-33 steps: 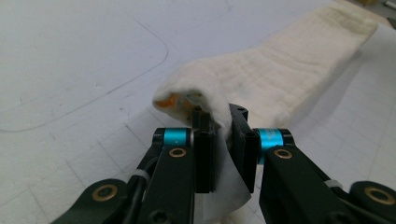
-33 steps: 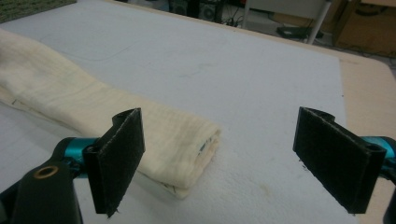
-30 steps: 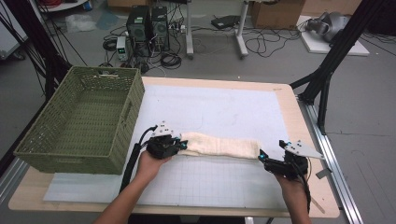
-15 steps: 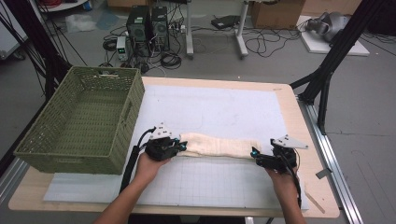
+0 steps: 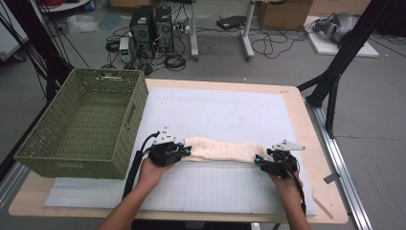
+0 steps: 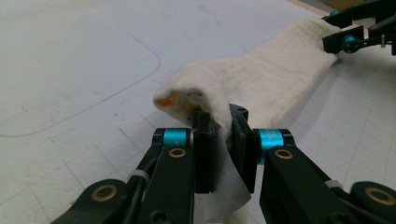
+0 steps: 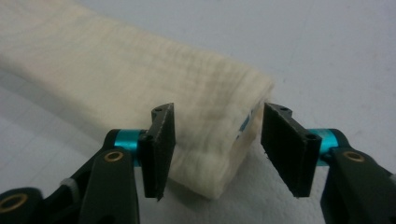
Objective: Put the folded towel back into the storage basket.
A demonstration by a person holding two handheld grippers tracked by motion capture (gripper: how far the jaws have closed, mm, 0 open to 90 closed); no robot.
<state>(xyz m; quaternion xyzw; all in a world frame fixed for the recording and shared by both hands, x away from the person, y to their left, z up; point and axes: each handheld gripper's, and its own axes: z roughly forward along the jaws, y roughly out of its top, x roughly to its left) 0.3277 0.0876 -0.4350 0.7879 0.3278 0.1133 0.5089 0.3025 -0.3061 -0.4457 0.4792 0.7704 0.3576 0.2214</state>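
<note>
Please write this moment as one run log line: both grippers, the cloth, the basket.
left gripper: shut on folded cloth | right gripper: open, jaws around cloth end | green basket: left of mat, nothing visible inside

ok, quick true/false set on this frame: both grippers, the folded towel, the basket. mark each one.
1. The left gripper is shut on the cream folded cloth towel. True.
2. The right gripper is clamped on the towel's other end. False: its jaws stand open, the towel's end between them.
3. The green woven plastic basket holds the towel. False: the towel lies on the white gridded mat, right of the basket.
4. The basket stands at the table's left side in the high view. True.
5. The towel is spread out flat in a single layer. False: it is folded into a long narrow strip between the two grippers.
</note>
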